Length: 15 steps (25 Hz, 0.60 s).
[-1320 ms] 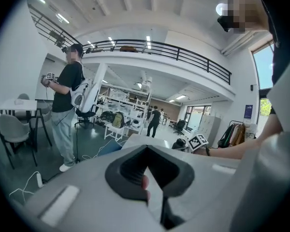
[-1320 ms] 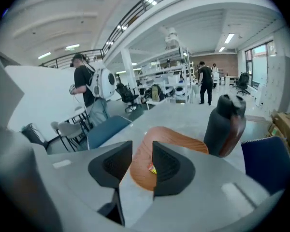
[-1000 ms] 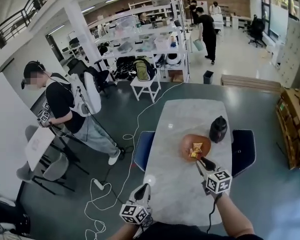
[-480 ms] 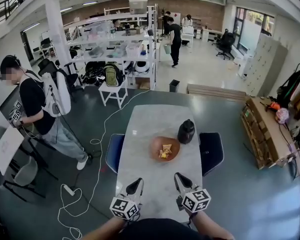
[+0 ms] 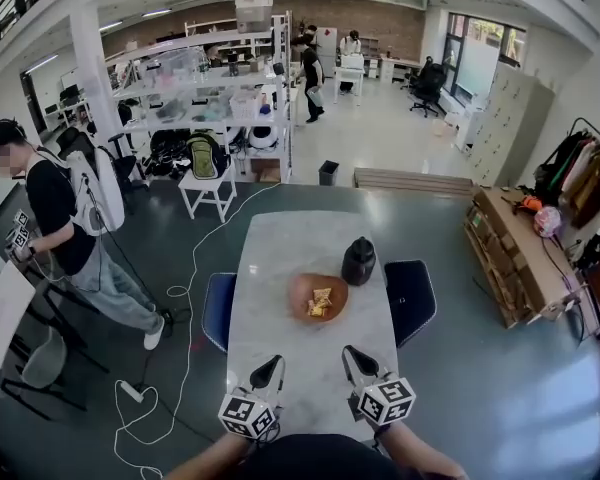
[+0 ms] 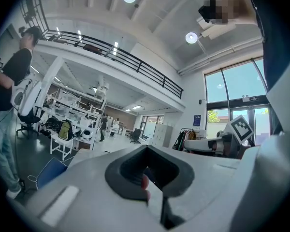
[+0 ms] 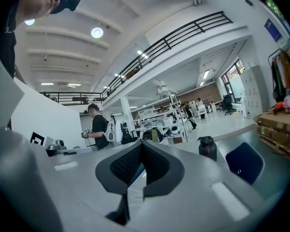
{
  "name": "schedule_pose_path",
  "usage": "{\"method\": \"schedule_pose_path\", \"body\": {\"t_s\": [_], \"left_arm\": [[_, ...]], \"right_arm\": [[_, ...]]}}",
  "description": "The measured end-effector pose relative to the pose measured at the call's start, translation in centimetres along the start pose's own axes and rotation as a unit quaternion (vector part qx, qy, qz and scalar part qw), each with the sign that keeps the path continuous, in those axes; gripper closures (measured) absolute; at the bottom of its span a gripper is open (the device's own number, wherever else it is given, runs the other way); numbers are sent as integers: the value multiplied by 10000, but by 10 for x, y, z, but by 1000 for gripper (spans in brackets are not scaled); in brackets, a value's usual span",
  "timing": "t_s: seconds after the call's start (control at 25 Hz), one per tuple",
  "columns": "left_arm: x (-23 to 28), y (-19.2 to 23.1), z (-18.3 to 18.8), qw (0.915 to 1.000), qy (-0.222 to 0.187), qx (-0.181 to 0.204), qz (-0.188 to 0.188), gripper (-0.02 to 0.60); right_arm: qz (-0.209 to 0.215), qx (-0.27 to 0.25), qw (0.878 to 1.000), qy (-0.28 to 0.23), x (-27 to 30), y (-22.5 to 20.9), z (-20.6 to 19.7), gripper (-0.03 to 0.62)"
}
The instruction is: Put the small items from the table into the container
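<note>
Left gripper (image 5: pixel 272 368) and right gripper (image 5: pixel 352 358) hover side by side over the near end of the table (image 5: pixel 305 233). The right jaws are fully closed on nothing. The left jaws appear closed too, and a reddish sliver in their gap is too small to identify. The brown container (image 5: pixel 296 290) sits at 12 o'clock from the grippers, well apart, holding the yellow small items (image 5: pixel 320 303). A black jug (image 5: pixel 358 261) stands at 1 o'clock of it.

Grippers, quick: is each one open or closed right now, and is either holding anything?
Left gripper: closed, nothing held.
Right gripper: closed, empty.
</note>
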State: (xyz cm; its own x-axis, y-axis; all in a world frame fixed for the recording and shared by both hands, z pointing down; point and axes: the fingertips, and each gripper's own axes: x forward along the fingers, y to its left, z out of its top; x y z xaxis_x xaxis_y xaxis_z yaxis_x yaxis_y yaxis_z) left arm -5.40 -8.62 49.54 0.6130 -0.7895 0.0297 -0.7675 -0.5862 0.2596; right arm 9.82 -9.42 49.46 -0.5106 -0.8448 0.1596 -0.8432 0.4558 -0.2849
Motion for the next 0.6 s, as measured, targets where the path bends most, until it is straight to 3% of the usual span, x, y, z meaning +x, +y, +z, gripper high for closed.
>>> {"method": "schedule_pose_path", "body": {"t_s": [0.6], "left_arm": [[5,-2,-14,9997,178,-71,-171,577]], "right_arm": [[-194,5,9998,104,-6,-1,-9,568]]}}
